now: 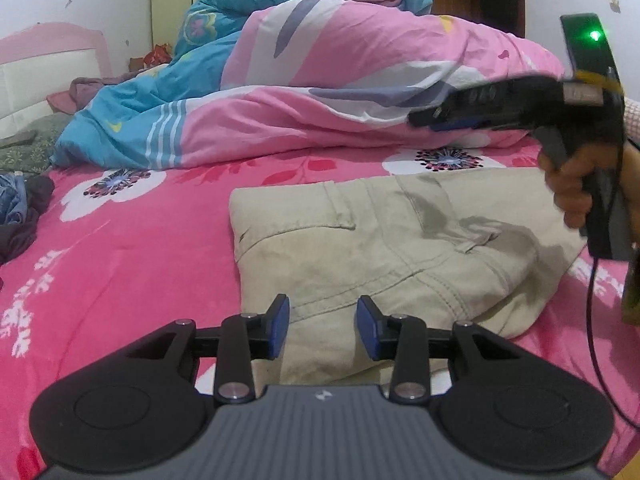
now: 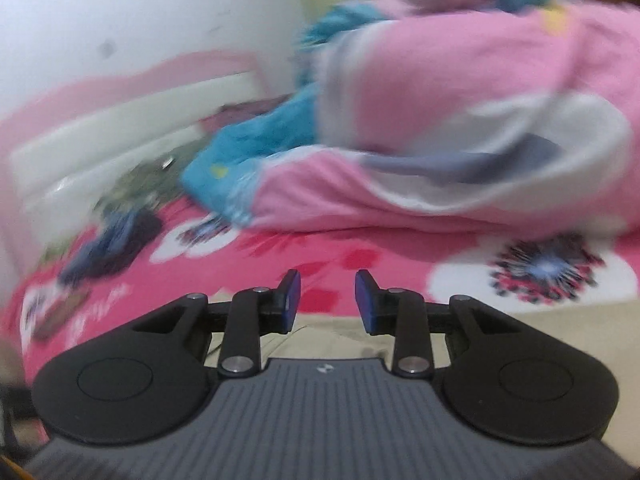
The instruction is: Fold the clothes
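Closest to me, the left gripper [image 1: 322,327] hangs over the near edge of the folded beige trousers [image 1: 384,248], jaws partly apart with nothing pinched between them. The trousers lie flat on the pink flowered bedspread [image 1: 120,264]. Above their right side a hand [image 1: 570,192] lifts the right gripper [image 2: 327,300], jaws narrowly apart and empty. Beyond sits a heaped pink-and-blue quilt [image 1: 320,80].

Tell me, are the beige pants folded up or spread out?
Folded: the beige cotton pants lie as a compact stacked rectangle on the pink flowered bedsheet.
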`<state>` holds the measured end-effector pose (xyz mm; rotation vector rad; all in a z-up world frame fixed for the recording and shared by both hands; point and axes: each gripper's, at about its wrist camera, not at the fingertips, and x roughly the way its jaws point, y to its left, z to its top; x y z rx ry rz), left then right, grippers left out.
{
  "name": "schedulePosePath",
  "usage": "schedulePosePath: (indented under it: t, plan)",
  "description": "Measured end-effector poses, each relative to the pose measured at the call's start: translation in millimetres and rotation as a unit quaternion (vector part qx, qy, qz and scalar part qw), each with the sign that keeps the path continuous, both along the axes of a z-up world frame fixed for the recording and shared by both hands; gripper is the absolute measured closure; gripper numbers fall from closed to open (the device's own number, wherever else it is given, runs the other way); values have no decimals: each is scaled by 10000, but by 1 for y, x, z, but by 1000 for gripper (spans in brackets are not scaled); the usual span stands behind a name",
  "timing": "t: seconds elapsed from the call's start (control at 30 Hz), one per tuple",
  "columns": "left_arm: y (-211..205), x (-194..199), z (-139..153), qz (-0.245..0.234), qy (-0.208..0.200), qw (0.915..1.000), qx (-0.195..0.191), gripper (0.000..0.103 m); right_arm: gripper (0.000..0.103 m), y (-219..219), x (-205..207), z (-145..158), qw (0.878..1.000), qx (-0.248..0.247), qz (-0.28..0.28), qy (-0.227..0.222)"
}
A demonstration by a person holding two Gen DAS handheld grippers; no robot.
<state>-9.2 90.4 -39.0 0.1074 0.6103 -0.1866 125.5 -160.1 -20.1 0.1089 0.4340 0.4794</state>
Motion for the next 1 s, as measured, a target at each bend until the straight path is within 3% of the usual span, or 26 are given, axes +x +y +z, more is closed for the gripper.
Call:
schedulePosePath:
  t: [0.07, 0.13, 0.2, 0.3, 0.37, 0.43, 0.57, 0.67, 0.8, 0.9, 1.0]
  plan:
    - [-2, 0, 0, 3, -8, 10000, 68, 64, 75, 15, 8, -25, 9984, -446, 170, 293]
    - [-3, 1, 0, 23, 21, 10000, 84, 64, 74, 23, 25, -61, 9917, -893, 190, 909]
    - [-3, 2, 1, 48, 61, 9999, 77, 64, 74, 15, 24, -64, 9945, -608, 140, 840]
    - [-1, 3, 2, 99, 134, 9999, 41, 60, 69, 7, 22, -43, 9934, -469, -82, 1048]
    - [1, 5, 3, 150, 193, 9997, -37, 58, 51, -4, 13, -27, 9940, -201, -264, 1043]
    - [3, 6, 4, 179, 228, 9995, -146, 56, 42, -19, 2, -21, 9920, 339, -317, 1177]
    - [3, 6, 3, 205, 208, 9994, -181, 55, 36, -57, -18, -26, 9651, 1530, -322, 2102]
    - [4, 2, 6, 221, 92, 9994, -248, 55, 33, -75, -47, -36, 9393, 2360, -223, 2481]
    - [2, -15, 18, 25, -507, 9982, -322, 53, 28, -79, -77, -52, 9166, 2857, -201, 2791]
    - [-20, -27, 23, -635, -864, 9942, 42, 44, 28, -76, -82, -60, 9057, 3028, -142, 2963]
    - [-56, -27, 14, -1263, -810, 9860, 726, 44, 27, -73, -76, -67, 8928, 3289, -53, 3077]
